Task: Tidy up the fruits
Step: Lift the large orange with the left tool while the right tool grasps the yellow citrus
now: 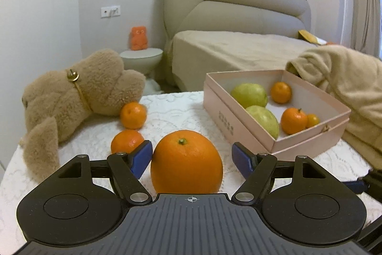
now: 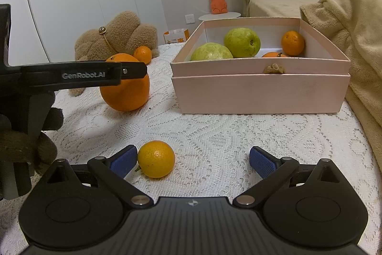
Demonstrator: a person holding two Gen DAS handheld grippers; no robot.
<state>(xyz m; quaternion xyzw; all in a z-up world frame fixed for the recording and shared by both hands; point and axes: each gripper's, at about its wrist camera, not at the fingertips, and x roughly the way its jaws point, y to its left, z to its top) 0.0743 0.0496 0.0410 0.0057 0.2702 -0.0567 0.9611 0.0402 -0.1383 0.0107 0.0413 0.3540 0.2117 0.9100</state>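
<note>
A big orange (image 1: 186, 161) sits on the lace-covered table between the jaws of my left gripper (image 1: 192, 158). Those jaws are open: the left pad is close to the peel and a gap shows at the right pad. Two mandarins (image 1: 133, 115) (image 1: 126, 141) lie beyond it to the left. The pink box (image 1: 238, 121) at the right holds two green fruits (image 1: 249, 94) and several mandarins. My right gripper (image 2: 192, 160) is open over the cloth, with a small yellow-orange citrus (image 2: 156, 159) beside its left pad. In the right wrist view a finger (image 2: 133, 69) of the left gripper crosses the big orange (image 2: 126, 94).
A brown plush bear (image 1: 78, 92) lies at the table's left rear by the mandarins. A beige blanket (image 1: 346, 92) is heaped against the box's right side. A gloved hand (image 2: 23, 142) holds the left gripper. A bed and a small side table stand behind.
</note>
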